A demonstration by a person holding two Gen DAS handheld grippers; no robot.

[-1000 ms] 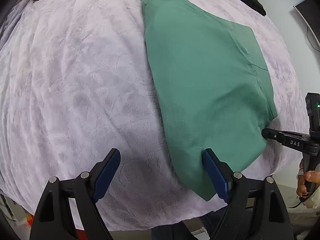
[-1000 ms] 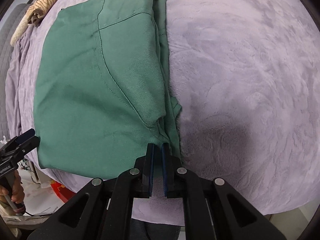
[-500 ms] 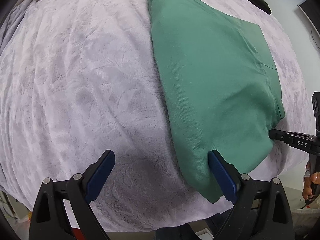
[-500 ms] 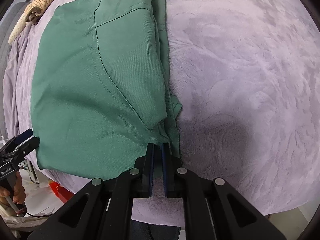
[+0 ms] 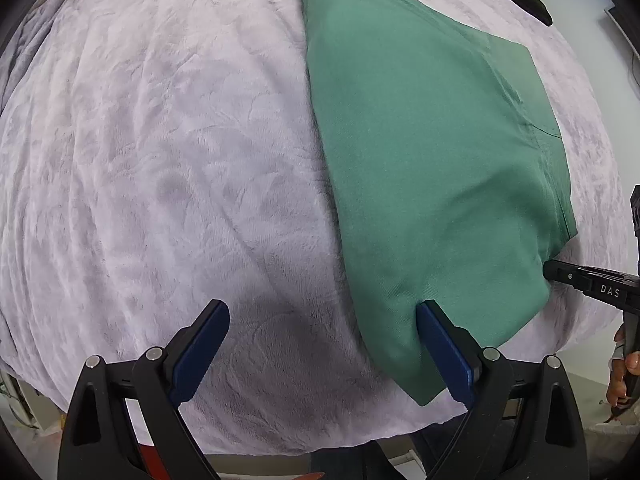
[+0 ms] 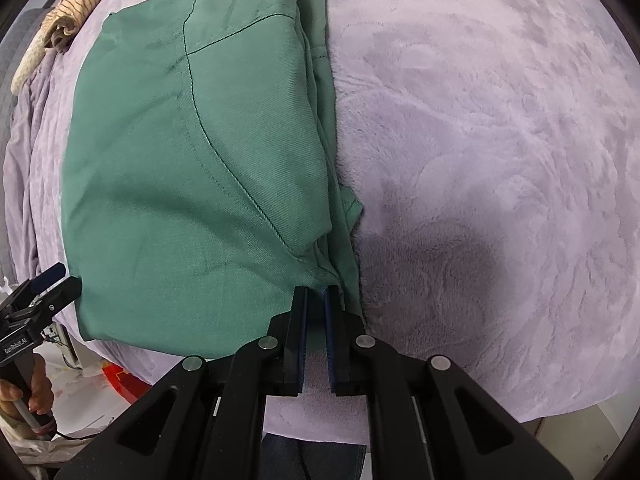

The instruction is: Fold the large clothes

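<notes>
We judge that we are partway through the fold: the green garment already lies doubled in several layers on the lilac plush blanket and looks like a long, narrow stack, so the step in hand seems to be taking hold of its near end for a further fold toward the far end. On the garment's right-hand near corner, the right gripper has its fingers drawn almost together, with only a narrow gap between the blue pads, and the stacked edge layers run down into that gap; it appears to pinch them, though the contact itself is partly hidden by the black finger bodies. On the garment's left side, the left gripper hangs just above the blanket with its fingers spread wide and holds nothing; its right finger overlaps the garment's near left edge, and its left finger is over bare blanket, well apart from the cloth. The next move, as we judge it, calls for shifting the left gripper over the garment's near left corner, closing on all the layers there, and then lifting both corners evenly so the stack does not slide apart. Beyond the garment's far left corner a striped cloth lies bunched at the blanket's edge.
</notes>
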